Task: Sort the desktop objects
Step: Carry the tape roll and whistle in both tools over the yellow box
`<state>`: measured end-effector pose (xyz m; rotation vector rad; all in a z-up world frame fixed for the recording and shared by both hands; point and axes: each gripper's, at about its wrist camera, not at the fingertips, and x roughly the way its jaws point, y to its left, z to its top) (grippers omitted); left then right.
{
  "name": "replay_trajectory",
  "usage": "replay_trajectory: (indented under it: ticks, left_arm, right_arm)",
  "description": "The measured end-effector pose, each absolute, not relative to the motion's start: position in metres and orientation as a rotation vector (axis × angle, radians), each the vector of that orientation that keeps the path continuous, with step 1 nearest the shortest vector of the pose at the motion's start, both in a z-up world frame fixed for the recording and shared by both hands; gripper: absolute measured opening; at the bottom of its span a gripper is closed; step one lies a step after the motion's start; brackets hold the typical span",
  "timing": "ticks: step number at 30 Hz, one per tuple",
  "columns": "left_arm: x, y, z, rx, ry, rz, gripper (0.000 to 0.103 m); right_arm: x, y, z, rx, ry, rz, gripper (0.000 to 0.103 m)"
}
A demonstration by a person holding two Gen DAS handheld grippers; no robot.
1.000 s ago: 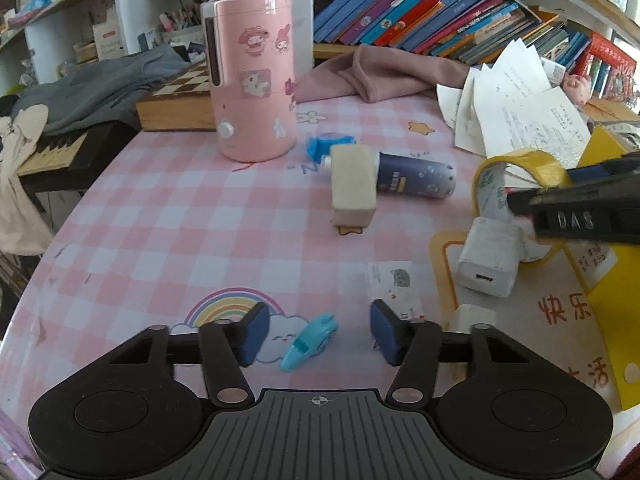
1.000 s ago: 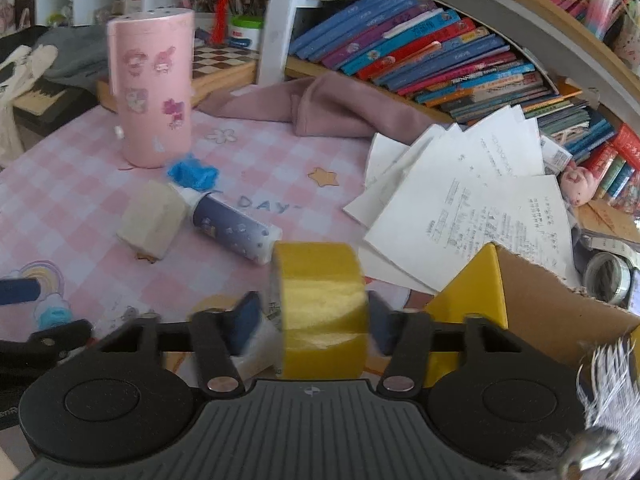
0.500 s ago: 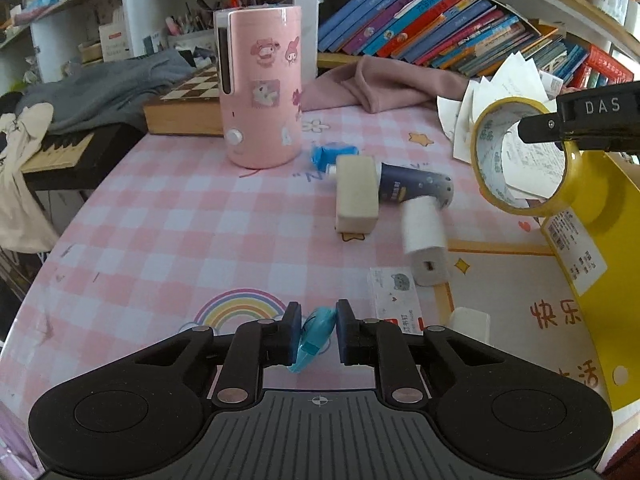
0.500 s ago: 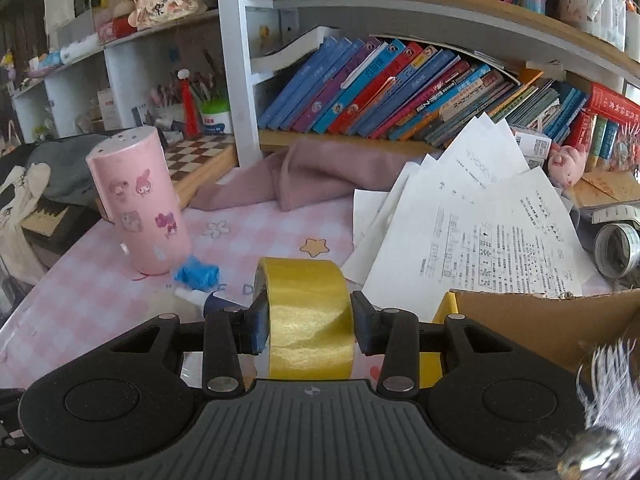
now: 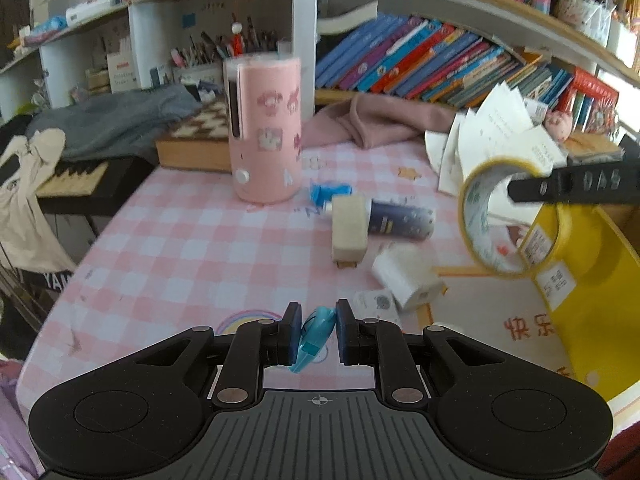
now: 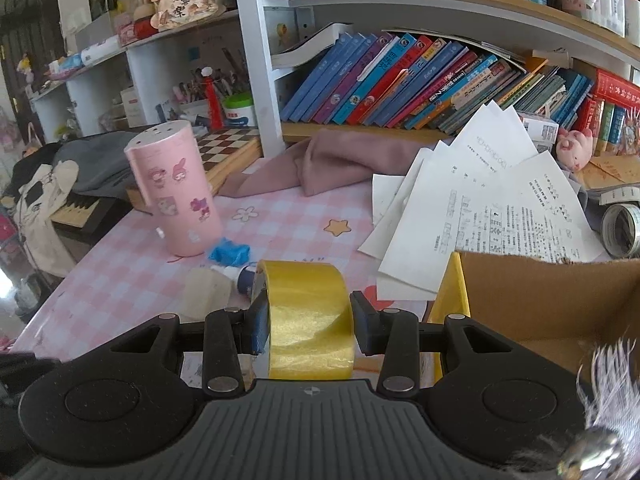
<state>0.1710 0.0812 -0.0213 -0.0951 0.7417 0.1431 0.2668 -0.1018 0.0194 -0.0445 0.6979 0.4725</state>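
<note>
My left gripper is shut on a small light-blue correction tape and holds it above the pink checked tabletop. My right gripper is shut on a yellow tape roll, held in the air beside a yellow cardboard box. The roll also shows in the left wrist view, hanging on the right gripper's finger above the box.
On the table lie a pink cylinder, a beige eraser block, a dark blue bottle, a white charger, a small sticker card, loose papers and a pink cloth. Bookshelves stand behind.
My left gripper closed on the blue correction tape and lifted it. My right gripper raised the yellow tape roll up beside the box. The white charger shifted left on the table.
</note>
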Motion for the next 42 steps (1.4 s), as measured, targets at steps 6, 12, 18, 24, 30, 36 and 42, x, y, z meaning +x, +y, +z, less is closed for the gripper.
replay_trajectory:
  ticks: [6,12,18,24,30,36,42]
  left_arm:
    - [0.149,0.085,0.009,-0.124,0.667,0.142,0.017]
    - [0.122,0.085,0.031,-0.165,0.621,0.103,0.017]
    - [0.094,0.085,0.042,-0.213,0.593,0.064,0.017]
    - [0.058,0.080,0.037,-0.215,0.602,0.021,0.017]
    - [0.021,0.075,0.030,-0.222,0.617,-0.015,0.017]
    - [0.004,0.063,0.026,-0.223,0.643,-0.083,0.017]
    - [0.006,0.033,0.029,-0.165,0.652,-0.223,0.017]
  right_arm:
    - [0.253,-0.106,0.028,-0.009,0.715,0.500,0.038]
    - [0.225,-0.115,0.040,-0.016,0.745,0.556,0.038]
    - [0.189,-0.121,0.038,-0.008,0.783,0.554,0.038]
    - [0.144,-0.122,0.037,-0.020,0.780,0.548,0.038]
    - [0.098,-0.137,0.032,-0.003,0.792,0.490,0.038]
    - [0.052,-0.158,0.028,-0.017,0.788,0.411,0.038]
    - [0.028,-0.193,0.030,0.045,0.798,0.286,0.038]
